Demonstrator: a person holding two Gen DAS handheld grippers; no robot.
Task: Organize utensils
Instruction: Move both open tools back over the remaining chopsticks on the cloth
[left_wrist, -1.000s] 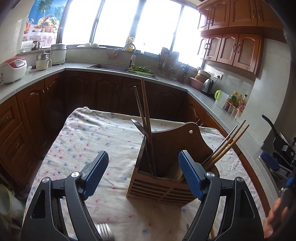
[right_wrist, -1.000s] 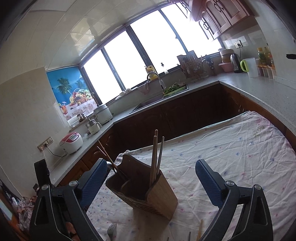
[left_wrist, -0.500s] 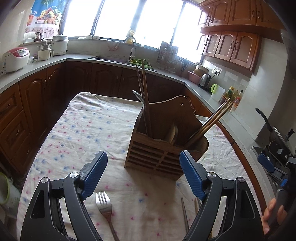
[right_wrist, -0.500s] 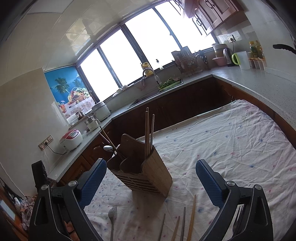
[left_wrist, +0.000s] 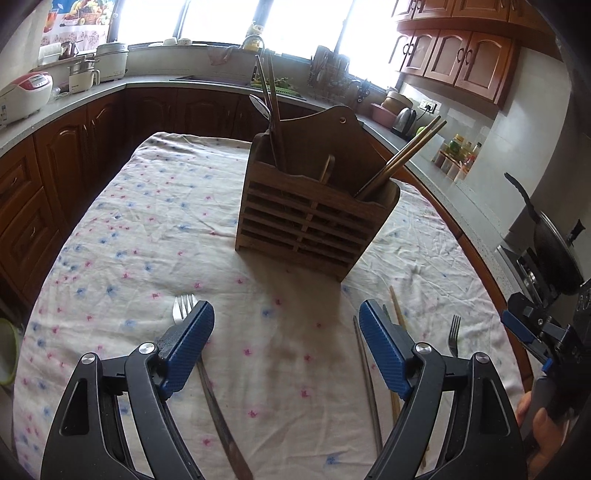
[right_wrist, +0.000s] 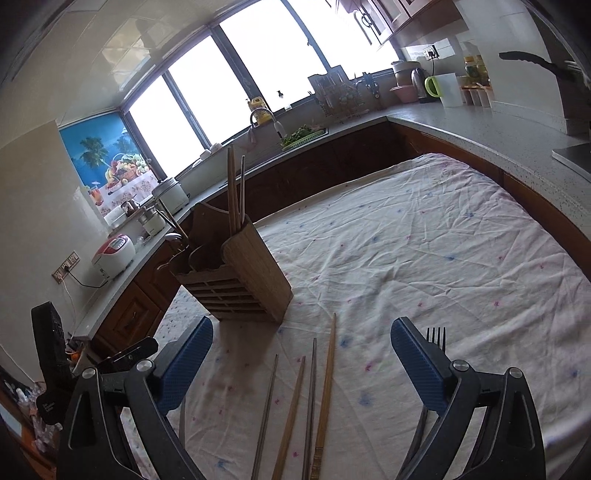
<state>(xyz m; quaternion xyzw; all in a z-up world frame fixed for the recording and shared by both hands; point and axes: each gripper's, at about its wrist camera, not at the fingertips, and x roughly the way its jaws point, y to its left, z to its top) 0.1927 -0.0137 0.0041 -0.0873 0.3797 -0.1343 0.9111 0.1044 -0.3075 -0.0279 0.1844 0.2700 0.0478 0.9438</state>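
A wooden utensil holder (left_wrist: 314, 214) stands on the cloth-covered table; it also shows in the right wrist view (right_wrist: 236, 284). It holds chopsticks and a spoon. My left gripper (left_wrist: 286, 332) is open and empty, just above the table in front of the holder. A fork (left_wrist: 207, 373) lies under its left finger. Another fork (left_wrist: 453, 334) lies at the right. My right gripper (right_wrist: 301, 347) is open and empty over several loose chopsticks (right_wrist: 325, 391) on the cloth. A fork (right_wrist: 436, 338) lies beside its right finger.
A floral tablecloth (right_wrist: 424, 258) covers the table. Kitchen counters with cabinets run around the table, with a rice cooker (left_wrist: 24, 94) at the left and a pan on a stove (left_wrist: 550, 243) at the right. The right gripper shows at the right edge of the left wrist view (left_wrist: 532, 332).
Both grippers have pulled back from the holder and dropped toward the table, so the forks and loose chopsticks have come into view. Both stay open.
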